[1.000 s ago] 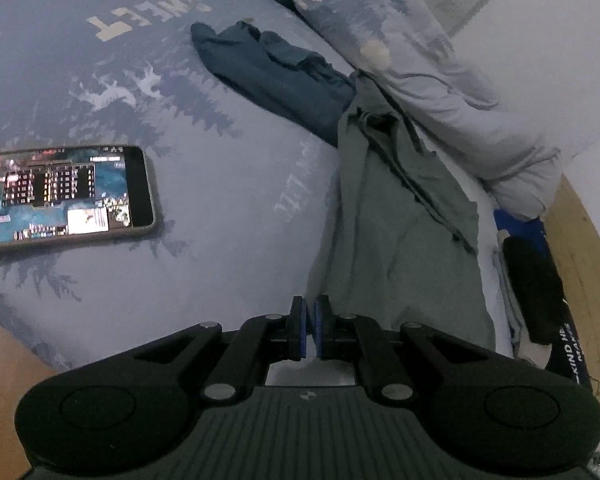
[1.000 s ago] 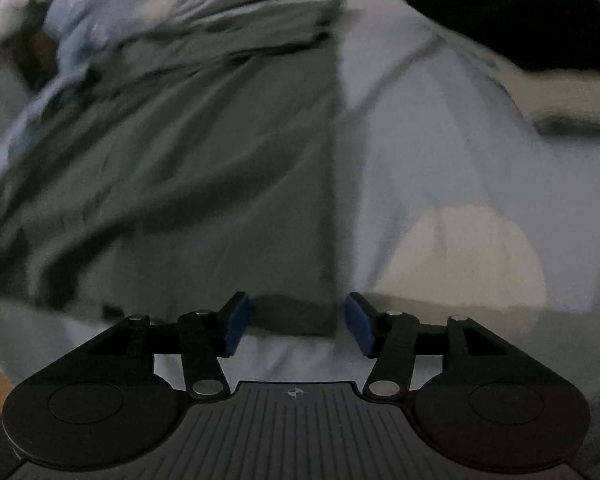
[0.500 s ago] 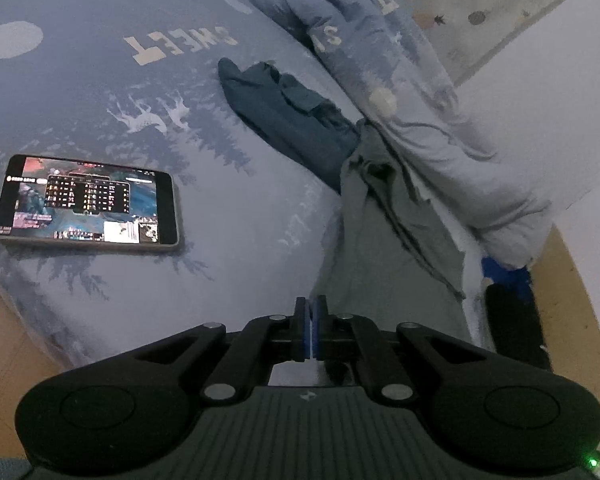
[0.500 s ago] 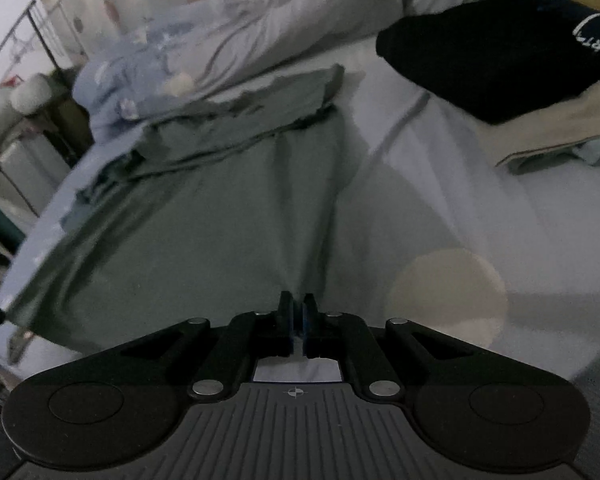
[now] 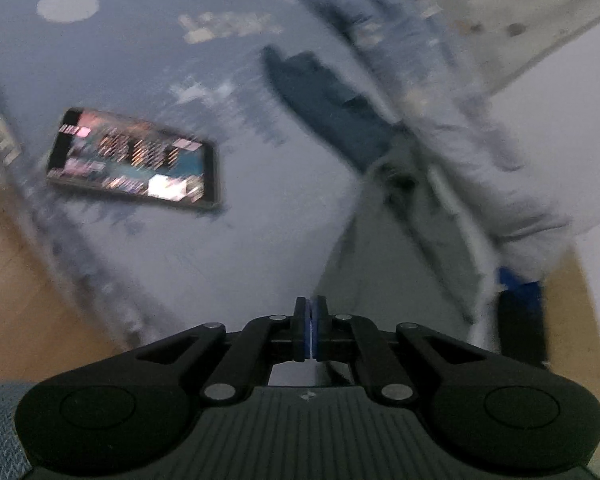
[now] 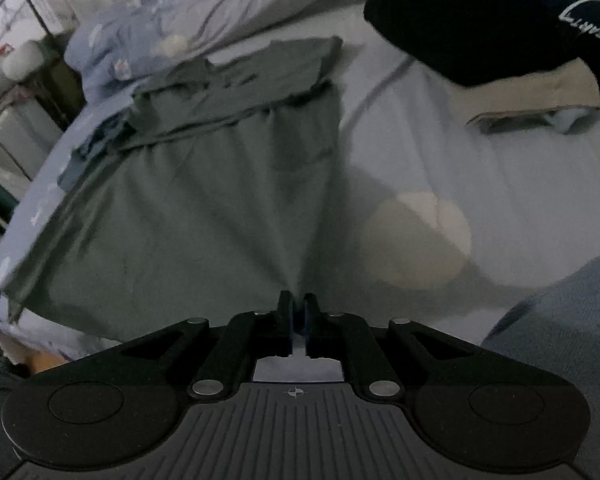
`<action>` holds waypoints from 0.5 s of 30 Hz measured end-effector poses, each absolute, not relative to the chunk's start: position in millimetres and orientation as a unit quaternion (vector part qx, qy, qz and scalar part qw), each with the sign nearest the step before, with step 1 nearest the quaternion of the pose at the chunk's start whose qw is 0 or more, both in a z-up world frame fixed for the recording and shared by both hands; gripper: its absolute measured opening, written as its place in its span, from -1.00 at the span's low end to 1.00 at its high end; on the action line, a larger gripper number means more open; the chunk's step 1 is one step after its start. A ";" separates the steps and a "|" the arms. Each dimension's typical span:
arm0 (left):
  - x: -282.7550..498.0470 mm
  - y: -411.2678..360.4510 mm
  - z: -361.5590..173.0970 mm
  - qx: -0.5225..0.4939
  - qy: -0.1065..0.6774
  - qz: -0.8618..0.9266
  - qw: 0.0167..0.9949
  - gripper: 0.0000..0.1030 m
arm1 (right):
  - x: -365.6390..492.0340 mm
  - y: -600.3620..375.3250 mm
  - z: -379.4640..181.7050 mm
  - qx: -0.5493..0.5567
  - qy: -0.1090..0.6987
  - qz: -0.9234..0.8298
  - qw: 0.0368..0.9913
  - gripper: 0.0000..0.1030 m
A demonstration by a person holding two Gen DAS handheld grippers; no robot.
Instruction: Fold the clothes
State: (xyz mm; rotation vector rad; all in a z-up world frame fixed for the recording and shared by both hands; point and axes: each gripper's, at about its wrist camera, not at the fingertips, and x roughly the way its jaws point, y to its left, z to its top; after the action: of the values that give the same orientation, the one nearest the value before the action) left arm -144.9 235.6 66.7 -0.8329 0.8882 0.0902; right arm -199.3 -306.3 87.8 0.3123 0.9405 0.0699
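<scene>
A grey garment [image 6: 204, 216] lies spread on the bed, its upper part folded over in a strip. Its near hem gathers into taut creases that run to my right gripper [image 6: 296, 312]. That gripper pinches the hem, and its jaws are easing open a little with the cloth still between them. In the blurred left wrist view the same grey garment [image 5: 380, 272] runs down the bed's right side to my left gripper [image 5: 310, 320], which is shut on its near edge.
A lit phone [image 5: 136, 160] lies on the blue printed bed cover. A dark blue garment [image 5: 324, 108] and a bunched duvet [image 5: 440, 80] lie beyond. A black garment [image 6: 472, 28] on a beige item [image 6: 532, 92] sits at the far right. Wooden floor [image 5: 16, 280] shows at the left.
My right gripper went from open around the grey hem to closed on it and lifted, pulling creases into the cloth. The left gripper stayed shut while its view shifted and rolled.
</scene>
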 end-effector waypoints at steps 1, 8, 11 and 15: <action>-142.9 234.7 62.3 -0.387 0.425 0.046 0.817 -0.92 | -199.8 -302.9 86.1 0.147 0.453 0.039 0.879 -0.82; -136.3 233.1 55.6 -0.382 0.432 0.062 0.815 -0.59 | -202.8 -262.9 90.8 0.051 0.433 0.052 0.898 -0.46; -136.8 235.1 59.4 -0.389 0.420 0.063 0.818 -0.32 | -200.4 -214.0 95.2 0.004 0.403 0.127 0.907 0.06; -140.7 233.6 65.7 -0.380 0.408 0.067 0.828 0.15 | -191.1 -132.2 88.6 -0.052 0.367 0.228 0.901 0.07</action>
State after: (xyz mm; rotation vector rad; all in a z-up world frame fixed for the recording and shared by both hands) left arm -140.7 233.6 65.7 -0.8066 0.8654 0.1414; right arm -191.1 -132.2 88.6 -0.1069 0.7584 0.4709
